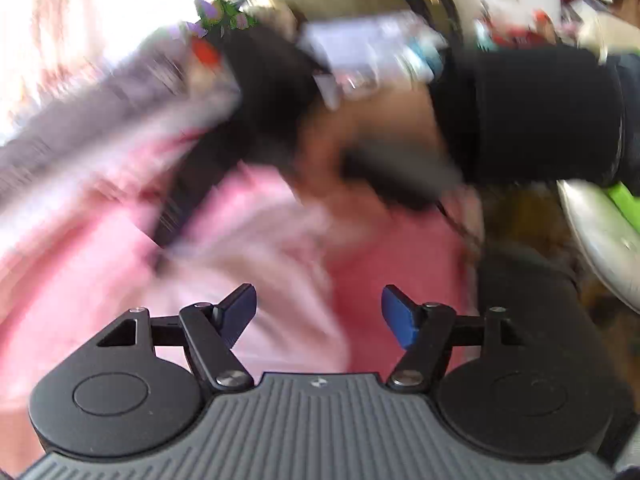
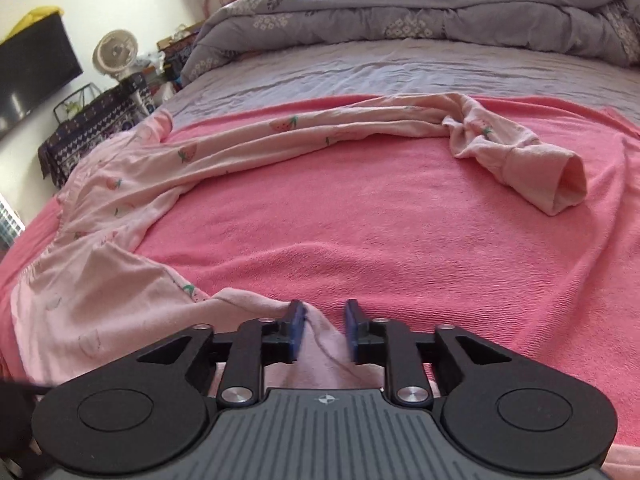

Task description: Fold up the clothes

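Pink garment (image 2: 132, 184) edge between parted right tool (image 2: 323, 330) pads.

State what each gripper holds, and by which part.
Nothing. The left gripper is open and empty; the right gripper is open, with a fold of the pink garment loose between its fingers.

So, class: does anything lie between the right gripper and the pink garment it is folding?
Nothing visible does. The right gripper has a fold of the pink garment directly between its parted fingers, on the pink towel.
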Demonstrator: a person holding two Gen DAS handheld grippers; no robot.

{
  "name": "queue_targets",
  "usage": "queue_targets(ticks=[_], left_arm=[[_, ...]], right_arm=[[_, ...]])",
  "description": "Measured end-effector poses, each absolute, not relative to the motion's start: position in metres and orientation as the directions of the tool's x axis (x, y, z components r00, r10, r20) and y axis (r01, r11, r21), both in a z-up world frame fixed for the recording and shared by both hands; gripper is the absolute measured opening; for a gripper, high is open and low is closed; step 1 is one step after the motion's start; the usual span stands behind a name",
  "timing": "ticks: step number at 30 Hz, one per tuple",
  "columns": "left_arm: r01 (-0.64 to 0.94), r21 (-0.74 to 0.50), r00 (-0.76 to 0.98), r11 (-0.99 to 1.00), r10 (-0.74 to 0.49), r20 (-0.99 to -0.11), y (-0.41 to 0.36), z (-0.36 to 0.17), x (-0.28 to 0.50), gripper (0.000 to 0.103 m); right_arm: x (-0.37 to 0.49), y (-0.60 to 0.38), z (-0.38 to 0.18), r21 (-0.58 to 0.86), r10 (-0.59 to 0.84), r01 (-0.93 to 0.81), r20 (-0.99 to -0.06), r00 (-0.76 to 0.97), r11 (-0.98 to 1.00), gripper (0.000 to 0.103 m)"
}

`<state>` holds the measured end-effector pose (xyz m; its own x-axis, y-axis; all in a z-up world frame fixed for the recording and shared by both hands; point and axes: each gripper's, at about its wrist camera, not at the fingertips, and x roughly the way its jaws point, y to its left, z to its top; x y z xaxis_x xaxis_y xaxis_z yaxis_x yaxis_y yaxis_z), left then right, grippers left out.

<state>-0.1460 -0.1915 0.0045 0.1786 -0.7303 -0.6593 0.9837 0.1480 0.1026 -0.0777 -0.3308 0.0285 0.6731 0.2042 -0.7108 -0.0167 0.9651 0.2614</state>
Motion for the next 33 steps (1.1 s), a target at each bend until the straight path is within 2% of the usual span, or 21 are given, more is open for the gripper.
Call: queue_targets(ticks=[2, 5, 9, 13, 17, 18, 20, 22, 23, 26, 31, 33], left_arm=[[0.976, 0.205, 0.190, 0.071, -0.734, -0.652, -0.189, 0.000, -0.175, 0.073], [0.959, 0.284, 0.183, -0.015, -0.734, -0.654, -0.180, 0.003, -0.201, 0.075], [0.972, 0.227, 0.181, 0.053, -0.785, -0.592, -0.165, 0.028, -0.182, 0.075], [0.969, 0.230, 0.210, 0.094, -0.804, -0.556, -0.177, 0.038, -0.170, 0.074], [0.981, 0.195, 0.131, -0.004, -0.727, -0.674, -0.212, 0.011, -0.171, 0.074], [0.978, 0.206, 0.116, -0.042, -0.708, -0.697, -0.217, 0.000, -0.178, 0.079], [0.927, 0.359, 0.180, -0.111, -0.707, -0.683, -0.215, -0.017, -0.208, 0.081], [0.898, 0.407, 0.182, -0.168, -0.701, -0.690, -0.208, -0.023, -0.224, 0.081], [0.898, 0.398, 0.166, -0.187, -0.693, -0.701, -0.206, -0.023, -0.227, 0.081], [0.925, 0.354, 0.156, -0.137, -0.712, -0.685, -0.192, -0.005, -0.226, 0.080], [0.965, 0.261, 0.162, 0.015, -0.817, -0.553, -0.176, 0.042, -0.210, 0.082], [0.961, 0.266, 0.211, 0.072, -0.813, -0.542, -0.184, 0.042, -0.200, 0.083]], right_arm=[[-0.092, -0.344, 0.041, 0.202, 0.133, 0.013, -0.693, 0.709, 0.979, 0.044], [-0.117, -0.368, 0.049, 0.155, 0.058, 0.066, -0.681, 0.730, 0.986, 0.044], [-0.157, -0.384, 0.048, 0.094, -0.016, 0.106, -0.670, 0.742, 0.990, 0.046], [-0.178, -0.375, 0.036, 0.000, -0.068, 0.096, -0.705, 0.706, 0.995, 0.055], [-0.178, -0.368, 0.017, -0.027, -0.090, 0.103, -0.728, 0.680, 0.994, 0.056], [-0.177, -0.367, 0.014, -0.037, -0.099, 0.105, -0.722, 0.685, 0.994, 0.056], [-0.172, -0.366, 0.011, -0.050, -0.117, 0.116, -0.707, 0.698, 0.992, 0.055], [-0.164, -0.369, 0.008, -0.054, -0.132, 0.132, -0.691, 0.711, 0.990, 0.055], [-0.162, -0.372, 0.008, -0.050, -0.137, 0.141, -0.686, 0.715, 0.989, 0.059], [-0.163, -0.385, 0.014, -0.024, -0.155, 0.184, -0.650, 0.744, 0.983, 0.057], [-0.210, -0.406, 0.043, 0.089, -0.121, 0.199, -0.540, 0.833, 0.976, 0.056], [-0.240, -0.411, 0.057, 0.118, -0.148, 0.227, -0.469, 0.871, 0.967, 0.059]])
